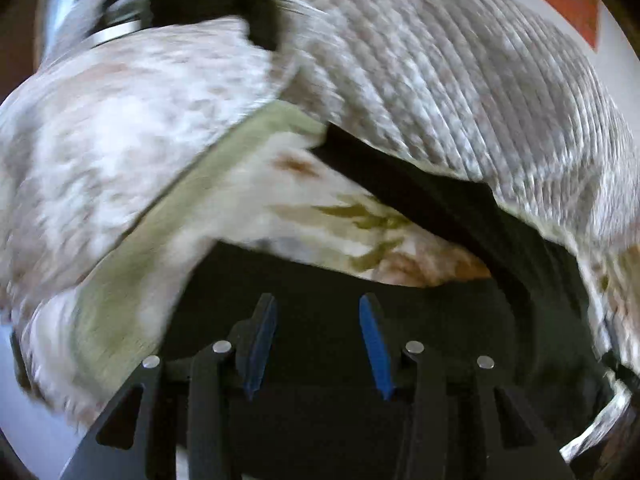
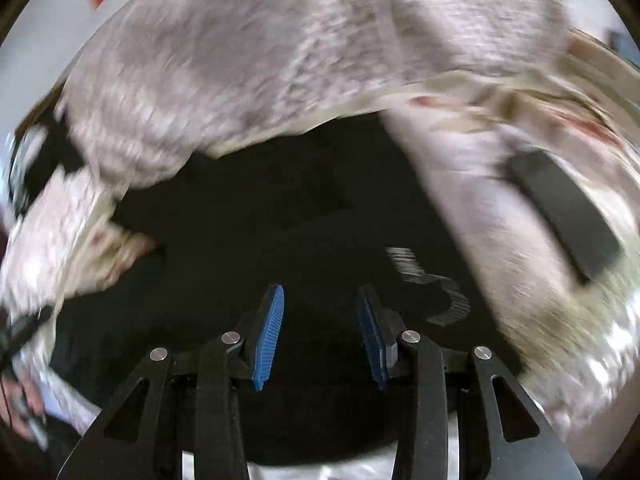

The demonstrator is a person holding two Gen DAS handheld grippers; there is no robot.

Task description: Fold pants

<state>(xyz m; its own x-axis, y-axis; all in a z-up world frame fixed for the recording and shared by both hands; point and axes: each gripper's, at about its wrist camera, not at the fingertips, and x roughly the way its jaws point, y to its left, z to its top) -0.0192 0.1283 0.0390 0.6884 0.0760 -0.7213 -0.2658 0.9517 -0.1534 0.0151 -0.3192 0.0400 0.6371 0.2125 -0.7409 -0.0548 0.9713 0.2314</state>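
Patterned bedspread (image 1: 120, 152) under black pants (image 2: 260, 208); grey quilt (image 1: 440, 60) beyond.

bright, motion-blurred, perhaps window-lit

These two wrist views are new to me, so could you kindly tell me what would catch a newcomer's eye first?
The black pants stand out, a dark mass in the lower middle of both views. Each gripper, the left and the right, shows blue-padded fingers spread apart over the dark cloth, gripping nothing. Behind, a ribbed grey blanket fills the top, with a floral sheet beside the pants.
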